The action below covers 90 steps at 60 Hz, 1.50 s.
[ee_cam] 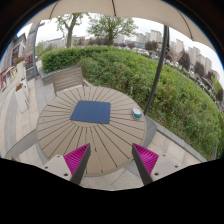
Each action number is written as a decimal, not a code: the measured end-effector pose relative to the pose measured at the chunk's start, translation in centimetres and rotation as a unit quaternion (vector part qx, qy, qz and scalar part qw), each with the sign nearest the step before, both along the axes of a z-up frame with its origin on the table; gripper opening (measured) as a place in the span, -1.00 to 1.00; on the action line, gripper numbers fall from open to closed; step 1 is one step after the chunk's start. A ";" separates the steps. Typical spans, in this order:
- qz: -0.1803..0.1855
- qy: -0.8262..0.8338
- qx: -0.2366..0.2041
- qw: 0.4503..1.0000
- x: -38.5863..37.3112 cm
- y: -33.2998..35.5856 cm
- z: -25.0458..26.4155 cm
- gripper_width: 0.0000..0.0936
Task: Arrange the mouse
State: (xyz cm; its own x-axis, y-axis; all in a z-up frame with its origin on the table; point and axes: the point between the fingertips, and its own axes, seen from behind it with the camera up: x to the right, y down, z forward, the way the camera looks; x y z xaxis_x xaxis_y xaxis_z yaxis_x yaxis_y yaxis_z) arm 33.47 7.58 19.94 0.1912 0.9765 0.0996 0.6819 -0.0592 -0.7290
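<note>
**Mouse Waits at Desk's Edge as Gripper Holds Back**

A small, pale mouse (137,113) sits near the right rim of a round slatted wooden desk (60,125) on an outdoor terrace, well apart from the blue mouse mat (91,111) lying at the desk's centre. From where the hand-held gripper (110,160) hangs, above the near edge of the desk, the mouse is too small to read: which way its nose points, and how its long axis lies against the slats or the mat, cannot be told from here. The gripper's fingers stand wide apart with nothing between them, their magenta pads (75,157) facing inward over bare slats, and the mouse lies beyond them and off to the right.

The risks look plain enough. The mouse rests close to the desk's curved rim, so a clumsy nudge from a finger coming in on the mat side could push it over the edge. With its orientation unread, the fingers might close across its length rather than its width and let it squirt free. The gaps between slats could also catch a fingertip on the way down. A wooden chair (68,78) stands at the desk's far side, with a hedge (150,75) and city buildings (185,52) beyond.
</note>
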 end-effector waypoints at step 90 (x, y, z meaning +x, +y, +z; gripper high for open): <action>-0.002 0.061 -0.023 0.998 -20.6 24.3 -14.7 0.83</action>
